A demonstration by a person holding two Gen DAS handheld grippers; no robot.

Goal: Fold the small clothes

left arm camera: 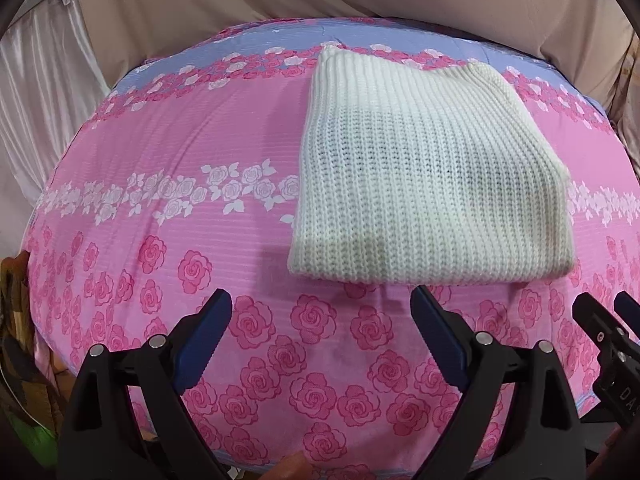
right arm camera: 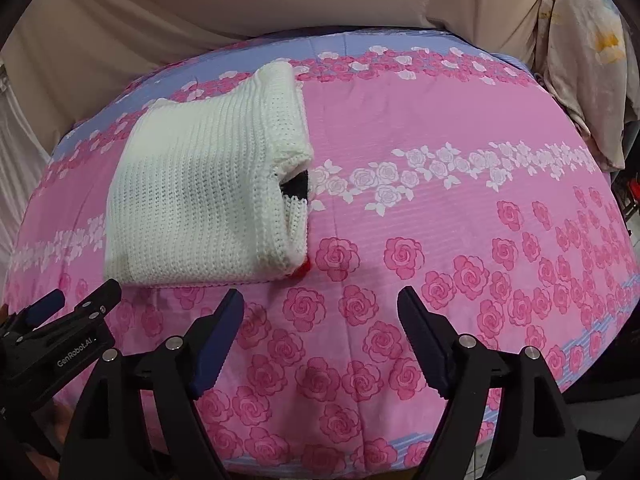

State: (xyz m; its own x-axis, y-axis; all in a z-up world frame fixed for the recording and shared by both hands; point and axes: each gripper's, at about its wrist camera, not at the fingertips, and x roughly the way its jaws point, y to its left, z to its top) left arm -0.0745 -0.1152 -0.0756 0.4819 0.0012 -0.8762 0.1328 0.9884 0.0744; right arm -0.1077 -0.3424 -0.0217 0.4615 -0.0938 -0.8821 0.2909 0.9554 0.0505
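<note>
A white knitted garment (left arm camera: 428, 184) lies folded into a thick rectangle on the pink rose-print cloth (left arm camera: 168, 152). In the right wrist view the garment (right arm camera: 204, 196) shows a bit of black and red at its right edge. My left gripper (left arm camera: 322, 304) is open and empty, just in front of the garment's near edge. My right gripper (right arm camera: 320, 300) is open and empty, near the garment's front right corner. The right gripper also shows at the left wrist view's right edge (left arm camera: 604, 308), and the left gripper at the right wrist view's left edge (right arm camera: 76, 296).
The pink cloth (right arm camera: 460, 112) covers a table with a blue band along its far edge. Beige drapes (right arm camera: 240, 0) hang behind it. A stained pale cloth (right arm camera: 588, 64) hangs at the far right. Brown and green clutter (left arm camera: 24, 400) sits at the left.
</note>
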